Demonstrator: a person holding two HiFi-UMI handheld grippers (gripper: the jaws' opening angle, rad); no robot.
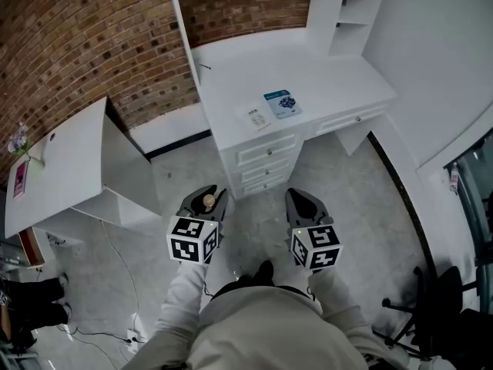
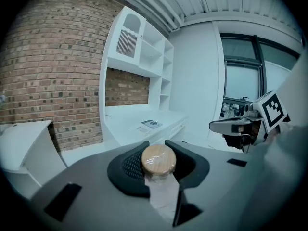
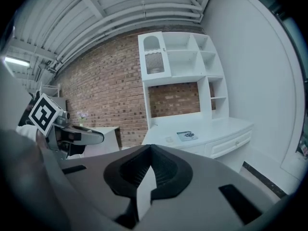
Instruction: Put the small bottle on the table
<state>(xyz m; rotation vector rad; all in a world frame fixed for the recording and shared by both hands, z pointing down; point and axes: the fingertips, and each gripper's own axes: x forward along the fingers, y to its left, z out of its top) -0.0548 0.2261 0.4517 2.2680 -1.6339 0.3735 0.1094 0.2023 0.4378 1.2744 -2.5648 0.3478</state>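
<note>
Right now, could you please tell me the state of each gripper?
Left gripper: closed on the bottle.
Right gripper: closed, empty.

table (image 1: 323, 75): white, back edge against brick wall (image 1: 246, 6) | blue booklet (image 1: 283, 103): flat, near front edge | white leaflet (image 1: 257, 118): flat, just beside booklet, at front edge

The head view looks steeply down from above the person (image 1: 254, 330), the white desk (image 1: 308, 72) at upper centre, while both gripper views face level and forward from well back, sharing that desk and the brick wall (image 1: 77, 45).
</note>
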